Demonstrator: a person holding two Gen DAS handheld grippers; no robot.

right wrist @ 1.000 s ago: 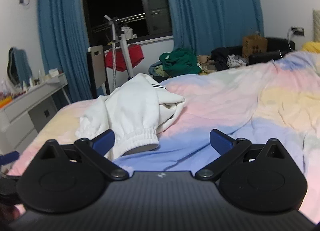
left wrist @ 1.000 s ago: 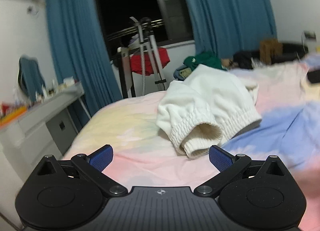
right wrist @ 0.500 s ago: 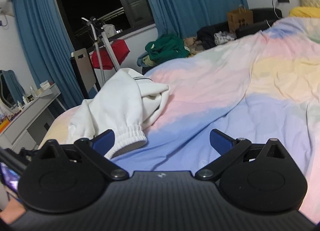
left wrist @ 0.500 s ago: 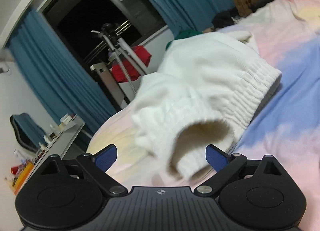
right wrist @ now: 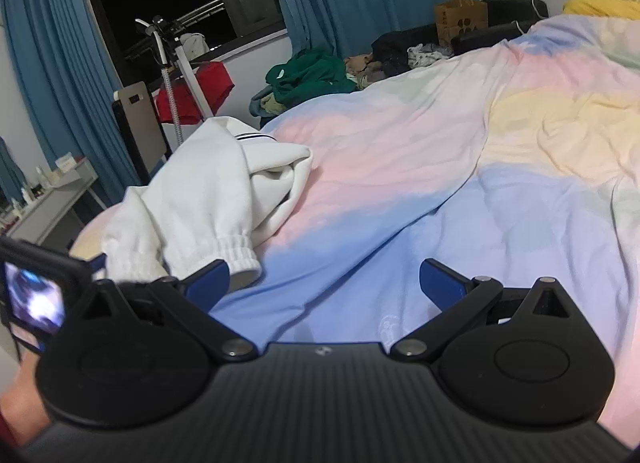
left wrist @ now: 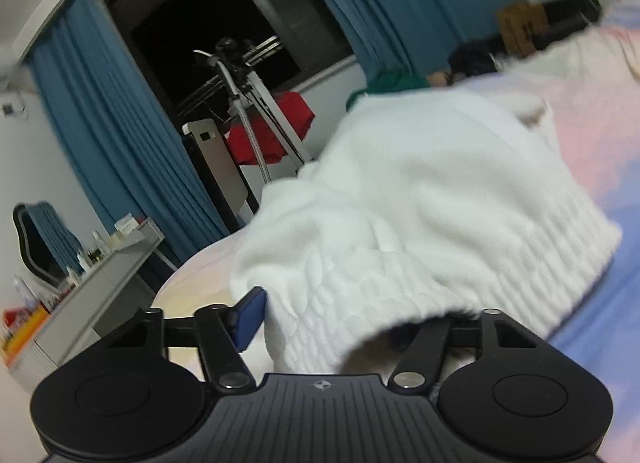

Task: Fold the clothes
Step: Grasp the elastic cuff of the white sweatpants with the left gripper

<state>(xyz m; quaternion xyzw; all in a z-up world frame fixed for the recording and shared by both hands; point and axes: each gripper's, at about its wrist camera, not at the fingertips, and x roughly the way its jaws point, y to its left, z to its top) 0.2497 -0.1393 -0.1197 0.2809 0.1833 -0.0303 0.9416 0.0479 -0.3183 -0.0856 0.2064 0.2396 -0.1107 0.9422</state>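
A white sweatshirt (left wrist: 420, 191) lies crumpled on the pastel bed cover (right wrist: 400, 143). It also shows at the left of the right wrist view, sweatshirt (right wrist: 200, 191). My left gripper (left wrist: 332, 319) is pushed right up against its ribbed cuff (left wrist: 360, 295). The left blue pad (left wrist: 250, 317) touches the cuff's edge, and the right finger is hidden under the fabric. The jaws stand narrower than fully wide. My right gripper (right wrist: 324, 283) hovers open over the blue patch of the cover with nothing between its fingers, the cuff (right wrist: 240, 251) just beyond its left finger.
A grey desk (left wrist: 100, 275) with small items stands left of the bed. A garment steamer stand with a red cloth (left wrist: 272, 131) is behind the bed's end. A pile of clothes (right wrist: 312, 71) and a paper bag (right wrist: 460, 17) sit under the window. A hand (right wrist: 20, 403) shows bottom left.
My left gripper has moved forward into the sweatshirt's cuff and its jaws have narrowed; the cuff now covers its right finger. The right gripper has drifted slightly and stayed open.
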